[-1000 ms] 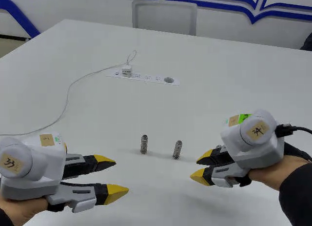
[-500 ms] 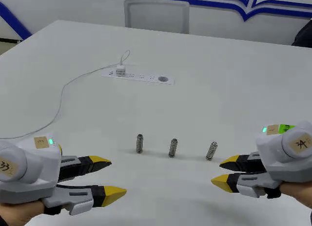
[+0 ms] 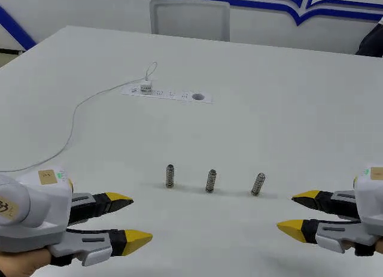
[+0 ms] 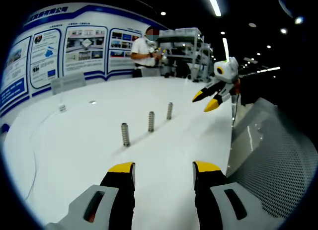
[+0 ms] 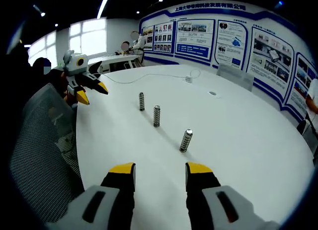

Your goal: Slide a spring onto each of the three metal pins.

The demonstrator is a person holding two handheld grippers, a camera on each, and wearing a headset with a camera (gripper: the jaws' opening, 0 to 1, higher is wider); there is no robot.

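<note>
Three metal pins stand upright in a row on the white table, each with a spring around it: the left spring (image 3: 170, 176), the middle spring (image 3: 210, 180) and the right spring (image 3: 258, 184). They also appear as left spring (image 4: 125, 134), middle spring (image 4: 151, 121), right spring (image 4: 169, 111), and as right spring (image 5: 186, 140), middle spring (image 5: 156, 115), left spring (image 5: 141, 101). My left gripper (image 3: 127, 217) is open at the bottom left, empty. My right gripper (image 3: 300, 213) is open at the bottom right, empty, a little right of the right spring.
A white power strip (image 3: 164, 94) with a plug and a thin cable (image 3: 75, 118) lies farther back on the table. A grey chair (image 3: 189, 18) stands behind the far edge. A mesh chair back (image 5: 37, 140) is near me. People stand in the background.
My right gripper has drawn back to the right, off the third spring, which now stands in plain sight on its pin. The left gripper has barely shifted. The head camera has moved slightly.
</note>
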